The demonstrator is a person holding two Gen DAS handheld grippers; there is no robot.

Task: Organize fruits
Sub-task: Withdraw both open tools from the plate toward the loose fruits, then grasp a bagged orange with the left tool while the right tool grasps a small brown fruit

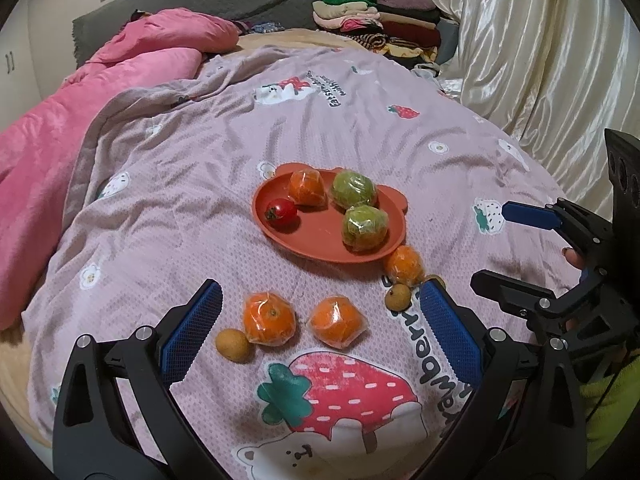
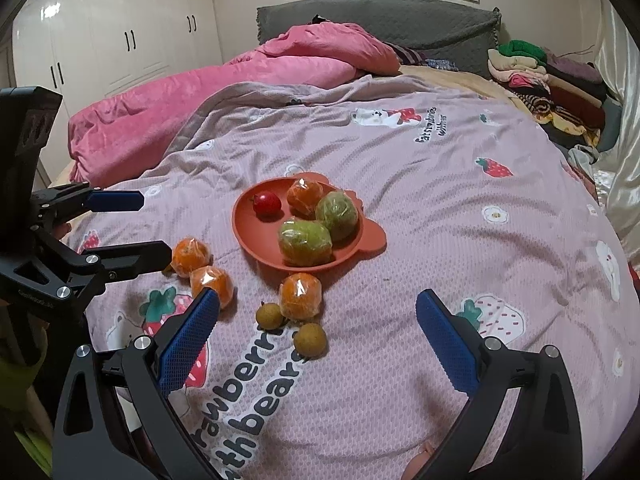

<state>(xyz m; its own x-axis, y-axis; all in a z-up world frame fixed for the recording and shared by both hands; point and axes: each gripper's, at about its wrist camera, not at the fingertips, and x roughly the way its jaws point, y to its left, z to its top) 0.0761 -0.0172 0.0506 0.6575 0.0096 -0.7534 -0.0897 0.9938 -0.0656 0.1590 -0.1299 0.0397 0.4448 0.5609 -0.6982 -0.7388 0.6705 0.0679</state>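
Our left gripper (image 1: 320,328) spread wide, empty, above two wrapped oranges (image 1: 270,318). Our right gripper (image 2: 318,334) likewise spread, empty, over two small brown longans (image 2: 310,339). We count four plastic-wrapped oranges, three longans, two wrapped green fruits (image 2: 306,241), one glossy red tomato (image 2: 267,203). Fruits round, no long axis. Rust-red eared plate (image 2: 256,236) on pink strawberry-print quilt (image 2: 440,240) carries tomato, one orange, both green fruits.

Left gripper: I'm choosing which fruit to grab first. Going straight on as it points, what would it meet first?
Probably the two wrapped oranges lying on the quilt between the open left gripper fingers; the plate lies farther on. Depth is uncertain.
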